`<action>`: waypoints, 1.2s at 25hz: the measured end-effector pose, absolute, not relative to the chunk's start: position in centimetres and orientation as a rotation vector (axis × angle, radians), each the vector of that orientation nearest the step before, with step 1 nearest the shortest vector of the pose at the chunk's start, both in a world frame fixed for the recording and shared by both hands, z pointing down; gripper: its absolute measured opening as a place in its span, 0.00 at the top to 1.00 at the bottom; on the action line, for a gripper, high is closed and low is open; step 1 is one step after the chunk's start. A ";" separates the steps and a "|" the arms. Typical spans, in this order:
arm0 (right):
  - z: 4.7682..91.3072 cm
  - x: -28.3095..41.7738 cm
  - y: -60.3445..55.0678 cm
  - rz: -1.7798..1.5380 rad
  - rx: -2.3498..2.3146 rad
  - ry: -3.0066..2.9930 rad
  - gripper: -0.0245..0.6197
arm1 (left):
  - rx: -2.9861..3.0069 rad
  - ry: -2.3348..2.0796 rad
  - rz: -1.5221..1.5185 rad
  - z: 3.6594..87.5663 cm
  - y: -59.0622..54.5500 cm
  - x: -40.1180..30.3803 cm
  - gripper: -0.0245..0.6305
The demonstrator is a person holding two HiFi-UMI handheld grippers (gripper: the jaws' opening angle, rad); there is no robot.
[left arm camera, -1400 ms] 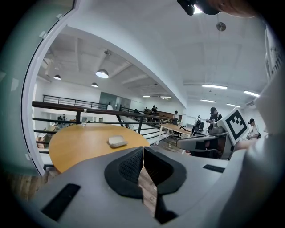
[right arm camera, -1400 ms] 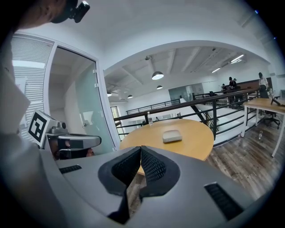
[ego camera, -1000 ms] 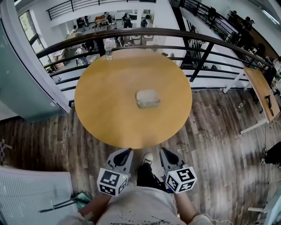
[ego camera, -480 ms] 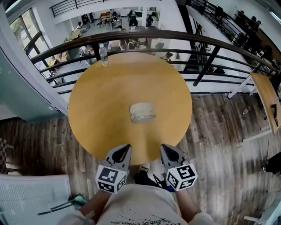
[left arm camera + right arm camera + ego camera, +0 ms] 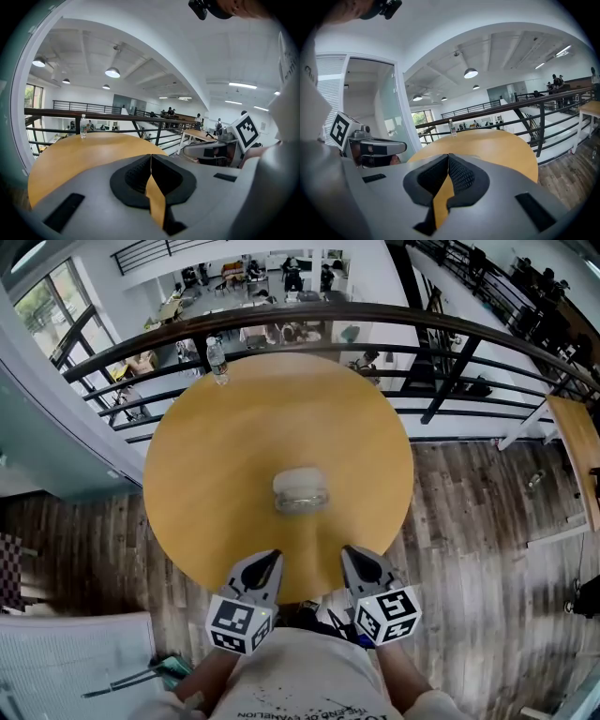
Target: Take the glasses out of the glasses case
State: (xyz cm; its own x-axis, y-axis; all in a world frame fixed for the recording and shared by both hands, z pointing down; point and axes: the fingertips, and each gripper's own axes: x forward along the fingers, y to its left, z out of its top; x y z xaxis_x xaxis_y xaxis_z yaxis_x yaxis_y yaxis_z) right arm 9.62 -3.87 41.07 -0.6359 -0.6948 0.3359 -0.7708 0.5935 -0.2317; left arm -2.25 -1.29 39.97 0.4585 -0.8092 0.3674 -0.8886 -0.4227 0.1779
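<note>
A pale, closed glasses case (image 5: 301,490) lies near the middle of the round wooden table (image 5: 216,456). My left gripper (image 5: 263,569) and right gripper (image 5: 355,563) hover side by side at the table's near edge, well short of the case. Both are shut with nothing between the jaws. The left gripper view shows its jaws (image 5: 151,161) pressed together over the tabletop (image 5: 79,152). In the right gripper view the jaws (image 5: 448,161) also meet, with the tabletop (image 5: 497,143) beyond. The case is hidden in both gripper views.
A clear water bottle (image 5: 217,356) stands at the table's far left edge, seen too as the bottle (image 5: 83,126) and the bottle (image 5: 452,127). A black railing (image 5: 281,320) curves behind the table. Wooden floor (image 5: 469,521) surrounds it. A second table (image 5: 577,456) stands at the right.
The view has moved forward: the table and case have come closer to me, and both grippers now sit over the table's near edge instead of over the floor.
</note>
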 end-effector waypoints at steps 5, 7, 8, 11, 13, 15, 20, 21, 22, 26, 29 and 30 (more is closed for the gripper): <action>40.9 9.2 -4.9 0.535 1.224 -2.610 0.92 | 2.372 -1.427 0.324 39.8 -2.6 -2.5 0.93; 41.1 9.1 -5.3 0.540 1.237 -2.601 0.92 | 2.374 -1.414 0.329 40.0 -3.1 -2.7 0.93; 41.2 9.0 -5.4 0.542 1.245 -2.596 0.92 | 2.378 -1.406 0.331 40.1 -3.3 -2.8 0.93; 41.2 8.7 -5.9 0.546 1.273 -2.584 0.92 | 2.395 -1.377 0.339 40.2 -3.8 -3.1 0.93; 41.2 8.4 -6.1 0.543 1.285 -2.579 0.92 | 2.408 -1.364 0.346 40.2 -4.2 -3.4 0.93; 41.2 8.1 -6.3 0.533 1.295 -2.574 0.92 | 2.418 -1.354 0.349 40.1 -4.6 -3.7 0.93; 41.0 7.2 -7.0 0.509 1.313 -2.578 0.92 | 2.433 -1.330 0.359 40.4 -5.6 -4.4 0.93; 41.0 7.0 -7.1 0.502 1.315 -2.575 0.92 | 2.437 -1.324 0.362 40.5 -5.8 -4.5 0.93; 41.1 6.8 -7.2 0.498 1.314 -2.571 0.92 | 2.441 -1.317 0.366 40.7 -6.0 -4.6 0.93; 41.8 5.9 -7.5 0.489 1.285 -2.559 0.92 | 2.450 -1.286 0.389 41.4 -6.8 -5.0 0.93; 42.5 5.6 -8.1 0.500 1.273 -2.547 0.92 | 2.458 -1.264 0.412 41.9 -7.6 -4.9 0.93; 42.8 5.6 -8.5 0.508 1.271 -2.543 0.92 | 2.462 -1.256 0.420 42.1 -8.0 -4.8 0.93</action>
State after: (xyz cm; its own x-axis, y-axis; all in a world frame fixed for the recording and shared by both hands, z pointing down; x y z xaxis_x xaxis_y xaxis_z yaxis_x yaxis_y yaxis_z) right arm 5.57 -8.49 42.77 -0.5865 -0.7187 0.3733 -0.8070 0.5576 -0.1943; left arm -4.79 -8.01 42.15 0.5641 -0.7171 0.4094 -0.8191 -0.5486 0.1676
